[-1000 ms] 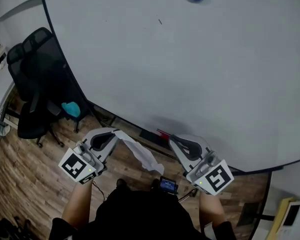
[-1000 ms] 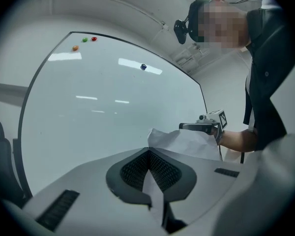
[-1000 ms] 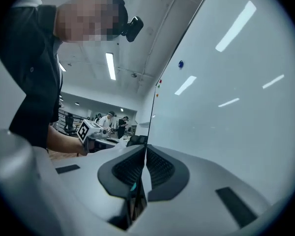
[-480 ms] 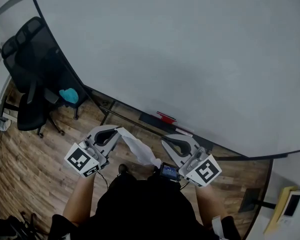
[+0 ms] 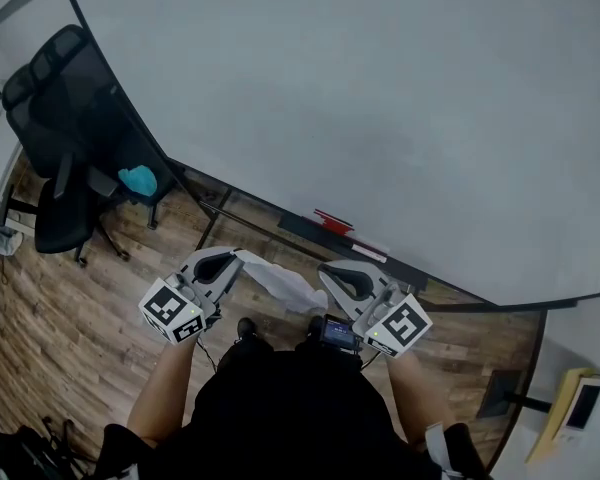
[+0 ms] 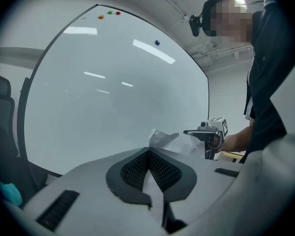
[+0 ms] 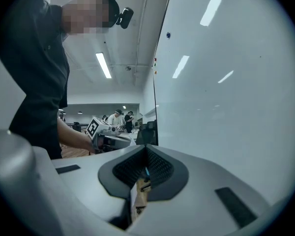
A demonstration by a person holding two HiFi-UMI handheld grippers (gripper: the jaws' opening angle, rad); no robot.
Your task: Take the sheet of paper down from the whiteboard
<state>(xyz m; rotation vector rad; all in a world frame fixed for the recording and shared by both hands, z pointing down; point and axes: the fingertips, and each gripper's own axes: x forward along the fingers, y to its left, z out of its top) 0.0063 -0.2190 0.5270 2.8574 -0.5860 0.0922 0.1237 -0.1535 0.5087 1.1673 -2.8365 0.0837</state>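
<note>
Head view: your left gripper (image 5: 235, 260) is clenched on the sheet of paper (image 5: 280, 283), which trails crumpled toward your right gripper (image 5: 328, 273), clear of the whiteboard (image 5: 380, 88). Both grippers sit lower than a second ago, so the removal looks done.

Left gripper view: the jaws pinch the sheet (image 6: 169, 140), which bunches just beyond them.

Right gripper view: the jaws are closed, with no paper visible beyond them.
</note>
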